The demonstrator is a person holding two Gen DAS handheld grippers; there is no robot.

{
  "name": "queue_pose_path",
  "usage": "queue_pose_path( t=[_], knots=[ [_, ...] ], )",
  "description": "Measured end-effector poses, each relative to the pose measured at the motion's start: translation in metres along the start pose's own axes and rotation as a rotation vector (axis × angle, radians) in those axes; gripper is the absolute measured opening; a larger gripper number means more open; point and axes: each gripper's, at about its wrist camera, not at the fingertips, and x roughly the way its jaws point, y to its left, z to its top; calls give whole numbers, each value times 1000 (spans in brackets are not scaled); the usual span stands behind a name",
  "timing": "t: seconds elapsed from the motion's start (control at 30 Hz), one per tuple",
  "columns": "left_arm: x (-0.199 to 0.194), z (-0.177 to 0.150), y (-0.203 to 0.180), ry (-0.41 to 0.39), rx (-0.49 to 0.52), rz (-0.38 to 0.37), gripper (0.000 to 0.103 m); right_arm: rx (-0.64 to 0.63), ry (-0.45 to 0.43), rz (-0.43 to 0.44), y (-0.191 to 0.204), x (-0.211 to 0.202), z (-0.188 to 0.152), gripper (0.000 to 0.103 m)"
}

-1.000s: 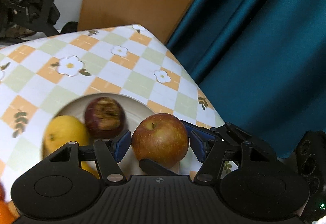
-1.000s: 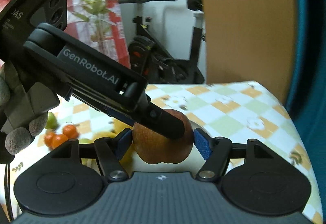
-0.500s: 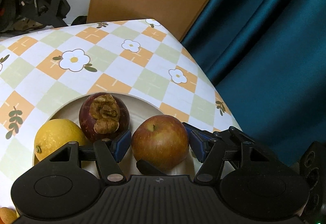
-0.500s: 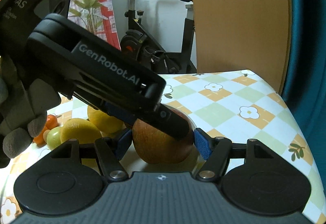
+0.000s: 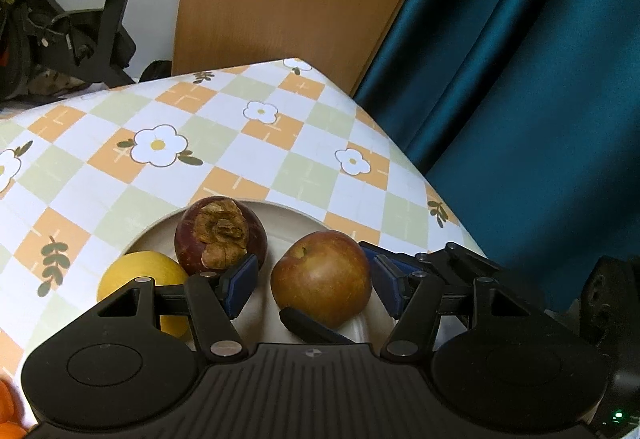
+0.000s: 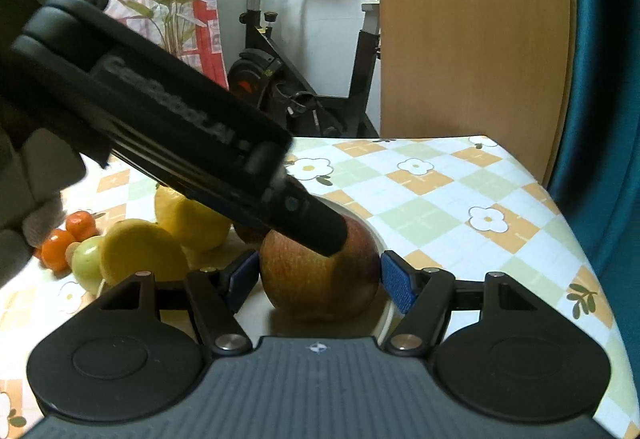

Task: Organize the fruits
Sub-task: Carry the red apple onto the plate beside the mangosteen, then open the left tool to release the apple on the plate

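Firstly, through the left wrist camera we note the left gripper point(image 5: 310, 281) with jaws apart around the apple point(image 5: 321, 281), a gap showing at each pad. That apple sits on the white plate point(image 5: 280, 217) beside a mangosteen point(image 5: 220, 233) and a lemon point(image 5: 138, 277). Through the right wrist camera, the right gripper point(image 6: 318, 279) likewise straddles the apple point(image 6: 308, 289); whether its pads press we cannot tell.

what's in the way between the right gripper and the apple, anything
Nothing stands between them: the apple already sits between the jaws of the right gripper, on the plate. Only the left gripper's finger crosses over the apple's top, coming in from the upper left.
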Motion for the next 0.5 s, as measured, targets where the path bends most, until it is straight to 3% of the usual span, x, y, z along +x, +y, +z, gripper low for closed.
queue_pose_path(
  t=[0.5],
  knots=[
    [-20,-5,10,-12,4,3,65,30,29,-39,7,2,7,71]
  ],
)
